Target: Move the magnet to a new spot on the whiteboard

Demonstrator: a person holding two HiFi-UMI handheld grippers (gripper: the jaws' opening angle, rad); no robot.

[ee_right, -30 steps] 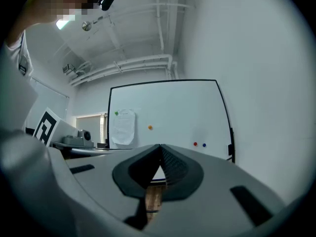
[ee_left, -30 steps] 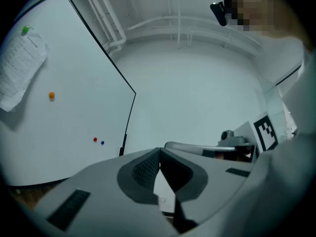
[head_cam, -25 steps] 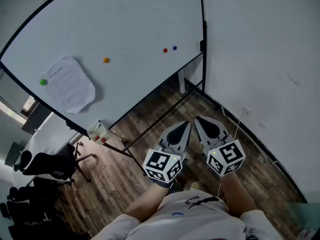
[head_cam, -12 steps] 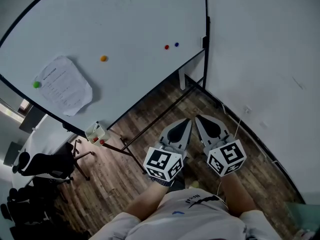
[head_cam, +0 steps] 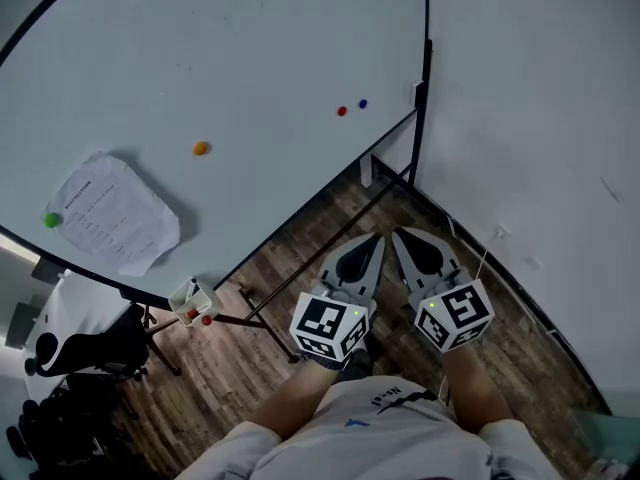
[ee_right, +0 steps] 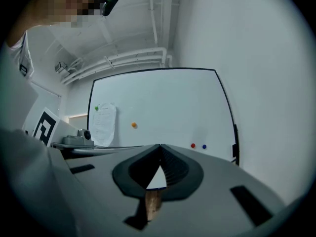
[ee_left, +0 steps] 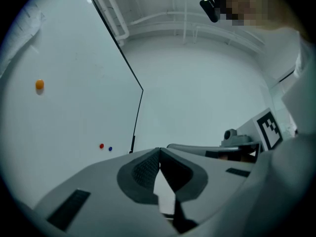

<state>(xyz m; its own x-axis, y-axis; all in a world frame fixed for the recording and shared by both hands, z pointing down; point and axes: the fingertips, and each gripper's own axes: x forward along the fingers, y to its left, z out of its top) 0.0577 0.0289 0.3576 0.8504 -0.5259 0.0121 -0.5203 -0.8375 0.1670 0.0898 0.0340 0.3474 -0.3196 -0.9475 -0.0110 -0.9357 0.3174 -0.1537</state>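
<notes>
A large whiteboard (head_cam: 230, 58) on a wheeled stand fills the upper left of the head view. On it sit an orange magnet (head_cam: 200, 149), a red magnet (head_cam: 342, 111) and a blue magnet (head_cam: 362, 103); a green magnet (head_cam: 51, 220) pins a printed sheet (head_cam: 112, 214). My left gripper (head_cam: 375, 238) and right gripper (head_cam: 397, 235) are held side by side low over the wooden floor, well short of the board, both shut with nothing between the tips. The orange magnet (ee_right: 134, 125) also shows in the right gripper view, and the left gripper view catches it (ee_left: 39, 85) as well.
A white wall (head_cam: 540, 118) runs along the right, with a cable and socket (head_cam: 497, 232) near the floor. A small marker tray (head_cam: 194, 301) hangs under the board. Black office chairs (head_cam: 95, 343) stand at lower left. The stand's black legs (head_cam: 330, 238) cross the floor ahead.
The head view has shifted: the board and its magnets sit lower and more to the right in the picture. Both grippers stay shut and in nearly the same place.
</notes>
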